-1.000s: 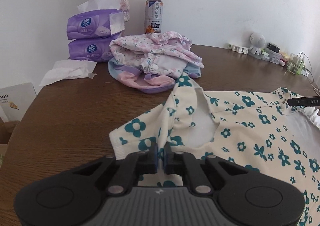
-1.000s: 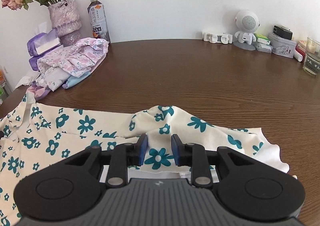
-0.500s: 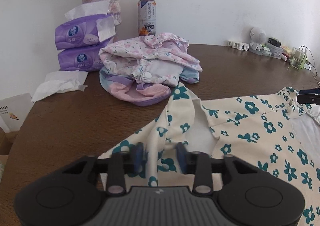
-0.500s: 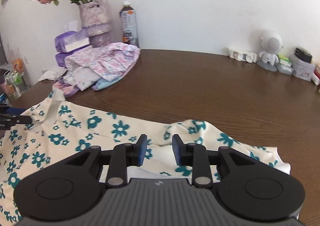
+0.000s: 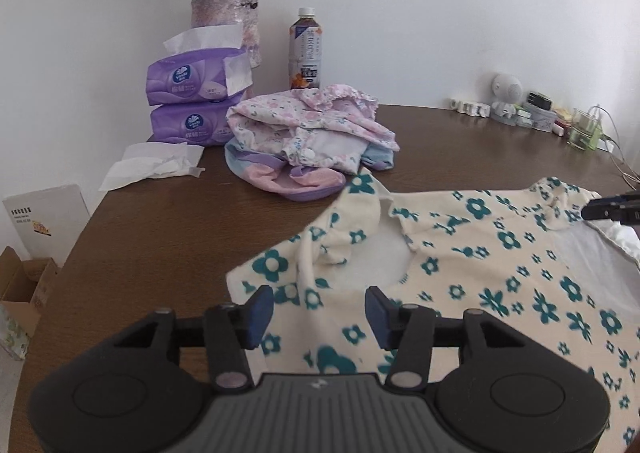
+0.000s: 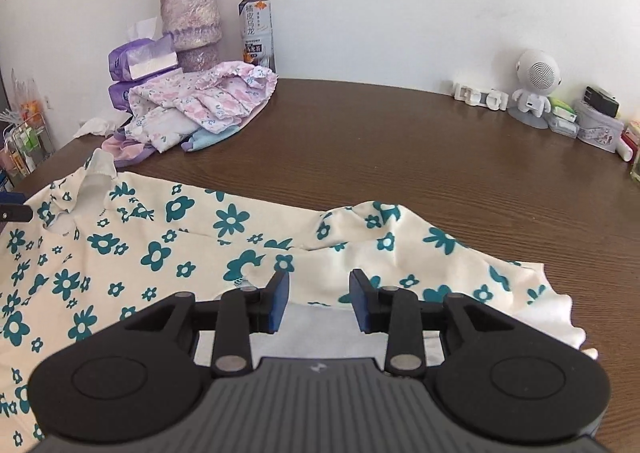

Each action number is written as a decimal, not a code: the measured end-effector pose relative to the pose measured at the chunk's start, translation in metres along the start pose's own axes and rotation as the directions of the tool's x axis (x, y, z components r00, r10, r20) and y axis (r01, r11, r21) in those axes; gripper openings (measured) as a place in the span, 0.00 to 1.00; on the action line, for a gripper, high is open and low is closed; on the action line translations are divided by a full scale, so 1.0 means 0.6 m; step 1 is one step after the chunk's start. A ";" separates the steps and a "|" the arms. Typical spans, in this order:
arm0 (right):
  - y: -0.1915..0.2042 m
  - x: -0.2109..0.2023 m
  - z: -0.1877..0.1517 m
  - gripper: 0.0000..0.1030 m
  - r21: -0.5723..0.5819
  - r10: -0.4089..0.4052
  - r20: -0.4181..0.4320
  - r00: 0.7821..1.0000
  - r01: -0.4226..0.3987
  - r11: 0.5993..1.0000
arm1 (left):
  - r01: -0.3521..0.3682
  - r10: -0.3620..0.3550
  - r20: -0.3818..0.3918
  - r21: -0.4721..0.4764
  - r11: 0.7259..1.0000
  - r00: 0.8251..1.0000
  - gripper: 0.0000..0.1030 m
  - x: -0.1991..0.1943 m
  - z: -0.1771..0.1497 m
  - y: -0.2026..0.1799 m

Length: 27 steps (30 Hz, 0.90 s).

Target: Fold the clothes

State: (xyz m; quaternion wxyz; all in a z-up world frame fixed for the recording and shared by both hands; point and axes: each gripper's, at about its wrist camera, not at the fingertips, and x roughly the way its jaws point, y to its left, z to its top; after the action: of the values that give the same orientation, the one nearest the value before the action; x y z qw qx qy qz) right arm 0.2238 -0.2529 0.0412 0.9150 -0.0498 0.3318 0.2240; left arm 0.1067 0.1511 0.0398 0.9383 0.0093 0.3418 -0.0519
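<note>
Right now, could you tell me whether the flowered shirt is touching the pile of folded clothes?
Cannot tell. In the left wrist view the flowered shirt has its raised collar tip overlapping the pile of folded clothes; the right wrist view shows no plain gap either.

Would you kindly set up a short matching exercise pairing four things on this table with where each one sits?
1. tissue packs
2. drink bottle
3. flowered shirt
4. robot-shaped figure

a. spread flat nearest the grippers
b. stacked one on the other, beside the vase
c. far right, by the wall
d. upright behind the folded clothes pile

Pairs: 1-b, 2-d, 3-a, 4-c
</note>
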 end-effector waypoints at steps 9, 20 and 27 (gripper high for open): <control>-0.019 -0.098 -0.058 0.36 0.065 -0.039 0.056 0.998 0.035 0.997 | -0.077 0.076 -0.048 -0.017 0.997 0.996 0.30 -0.046 -0.067 -0.028; -0.029 -0.139 -0.134 0.36 0.124 -0.091 0.041 0.995 0.085 0.989 | -0.104 0.104 -0.027 -0.017 0.994 0.994 0.03 -0.075 -0.072 -0.014; -0.037 -0.174 -0.162 0.36 0.160 -0.127 0.063 0.990 0.116 0.980 | -0.106 0.103 -0.037 -0.071 0.992 0.994 0.18 -0.085 -0.086 -0.012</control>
State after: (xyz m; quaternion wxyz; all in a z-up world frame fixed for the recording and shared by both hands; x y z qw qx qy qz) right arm 0.1057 -0.3353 0.0302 0.9395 0.0102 0.3113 0.1427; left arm 0.0342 0.1514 0.0334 0.9336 -0.0061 0.3582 0.0100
